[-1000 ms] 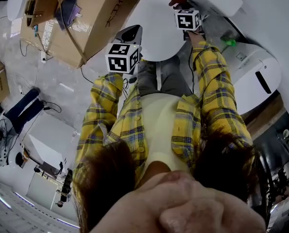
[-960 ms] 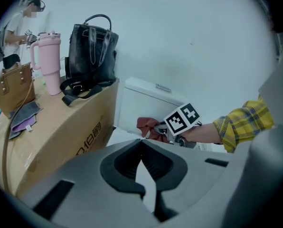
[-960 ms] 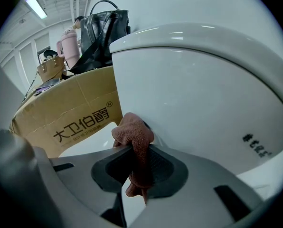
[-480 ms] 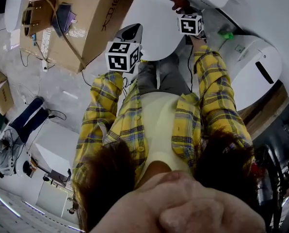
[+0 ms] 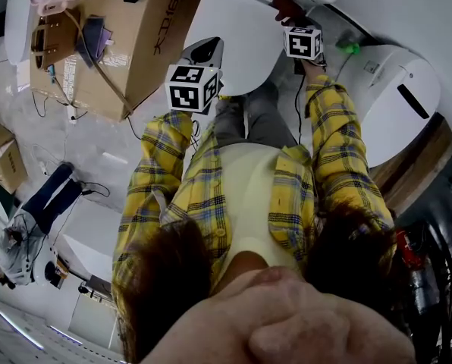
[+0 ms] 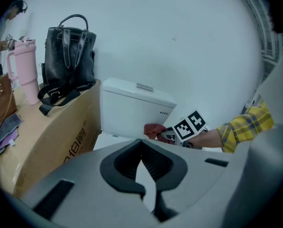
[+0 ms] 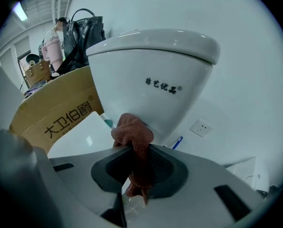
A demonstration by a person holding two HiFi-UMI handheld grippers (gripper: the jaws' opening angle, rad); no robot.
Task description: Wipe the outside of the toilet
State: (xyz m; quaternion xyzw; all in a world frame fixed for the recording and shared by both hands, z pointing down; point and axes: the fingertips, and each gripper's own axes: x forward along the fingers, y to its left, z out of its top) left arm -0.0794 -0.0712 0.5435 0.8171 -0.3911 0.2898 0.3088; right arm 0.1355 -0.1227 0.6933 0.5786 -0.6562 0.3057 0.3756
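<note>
Rust-brown cloth [image 7: 132,129]: bunched and pinched between the jaws of the right gripper [image 7: 134,148]. Its loose tuft presses on the lower edge of the toilet tank's front face, towards the corner away from the cardboard box.
Toilet tank [image 7: 151,75]: white glazed porcelain with its cover on, backed against a white wall. The closed seat lid [image 7: 80,137] lies below it.
Why the cloth sits so: the fabric stands proud of the jaw tips, seemingly so that cloth rather than hard plastic meets the glaze. The tail hanging below the jaws looks like slack from a firm, deep bite.
Right arm: the yellow plaid sleeve [image 5: 336,142] stretches nearly straight, reaching over the seat lid to the tank. The gripper's marker cube faces up towards the head camera.
Left gripper [image 6: 141,144]: jaws pressed together on nothing. It is held back near the front edge of the seat lid and aimed at the tank.
Left arm: the elbow is bent and tucked close to the body, which reads as parked clear of the working hand.
Cardboard box [image 6: 51,141]: stands just beside the toilet. A black bag [image 6: 68,56] rests on the back edge of its top by the wall, with a pink tumbler [image 6: 27,70] next to it.
Stage, as judged: the wipe is on the tank front. Which other outer surfaces are already done cannot be told.
</note>
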